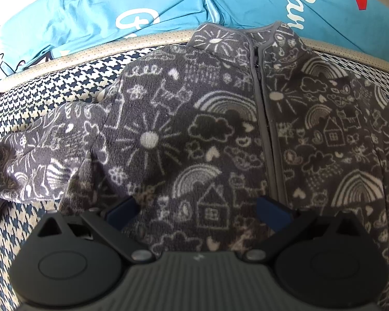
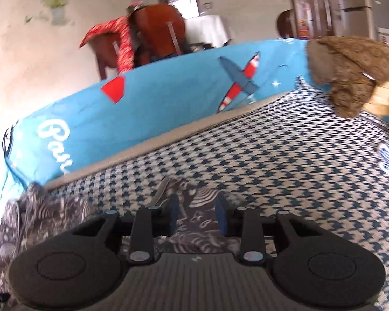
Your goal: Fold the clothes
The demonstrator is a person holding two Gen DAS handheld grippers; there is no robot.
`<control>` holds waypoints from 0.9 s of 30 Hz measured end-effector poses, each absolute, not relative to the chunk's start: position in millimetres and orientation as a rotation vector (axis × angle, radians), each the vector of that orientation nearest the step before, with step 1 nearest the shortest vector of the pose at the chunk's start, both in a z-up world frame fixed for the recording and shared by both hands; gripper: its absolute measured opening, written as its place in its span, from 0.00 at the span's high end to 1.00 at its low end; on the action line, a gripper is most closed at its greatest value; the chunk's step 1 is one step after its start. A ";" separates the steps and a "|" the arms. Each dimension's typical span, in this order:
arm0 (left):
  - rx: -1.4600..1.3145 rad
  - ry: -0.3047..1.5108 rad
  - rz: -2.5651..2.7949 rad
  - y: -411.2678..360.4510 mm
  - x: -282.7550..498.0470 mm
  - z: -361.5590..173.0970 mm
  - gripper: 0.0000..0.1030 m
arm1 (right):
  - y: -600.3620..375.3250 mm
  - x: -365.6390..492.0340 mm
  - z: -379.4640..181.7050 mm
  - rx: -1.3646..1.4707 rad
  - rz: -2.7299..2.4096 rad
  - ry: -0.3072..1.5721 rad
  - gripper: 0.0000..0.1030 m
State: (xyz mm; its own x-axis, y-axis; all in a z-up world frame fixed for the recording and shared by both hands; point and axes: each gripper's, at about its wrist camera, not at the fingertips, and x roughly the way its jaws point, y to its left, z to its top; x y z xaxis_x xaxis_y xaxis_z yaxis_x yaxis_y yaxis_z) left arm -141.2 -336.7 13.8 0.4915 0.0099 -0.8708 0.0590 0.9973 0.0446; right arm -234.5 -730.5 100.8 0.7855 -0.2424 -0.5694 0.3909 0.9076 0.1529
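- Fleece jacket [image 1: 194, 134] — dark grey, printed with white suns, rainbows, clouds and houses — lies front-up on a houndstooth-patterned bed cover [image 1: 72, 77], collar toward 12 o'clock and zip closed down the middle.
- One sleeve [image 1: 26, 160] stretches out toward 9 o'clock in the left wrist view.
- Left gripper [image 1: 198, 208] hovers low over the jacket's chest, fingers spread wide, nothing between the blue pads [image 1: 123, 211].
- Right gripper [image 2: 197, 213] sits at the jacket's other sleeve [image 2: 194, 204]; its fingers are narrowed with a strip of fleece lying between them, but whether they pinch it I cannot tell.
- Blue bedding [image 2: 155, 108] with white lettering and a plane print runs along the bed's far edge at 12 o'clock.
- Brown plush toy [image 2: 350, 72] rests on it at 2 o'clock in the right wrist view.
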 end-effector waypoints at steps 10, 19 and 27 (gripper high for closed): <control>0.069 1.062 -0.031 -336.5 -140.4 13.4 0.00 | -703.7 -210.0 69.3 0.034 -0.281 0.679 0.54; 0.072 1.063 -0.034 -336.3 -140.3 12.8 0.00 | -697.8 -197.9 53.9 -0.004 -0.259 0.740 0.51; 0.075 1.063 -0.037 -335.5 -140.5 12.5 0.00 | -697.2 -192.0 43.1 -0.032 -0.253 0.766 0.48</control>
State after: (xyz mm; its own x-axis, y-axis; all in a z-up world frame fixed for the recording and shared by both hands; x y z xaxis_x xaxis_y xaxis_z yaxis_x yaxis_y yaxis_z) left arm -140.5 -335.5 12.5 0.4861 0.0057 -0.8739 0.0664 0.9968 0.0435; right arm -192.0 -697.2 43.1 0.6916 -0.2381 -0.6819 0.2151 0.9692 -0.1202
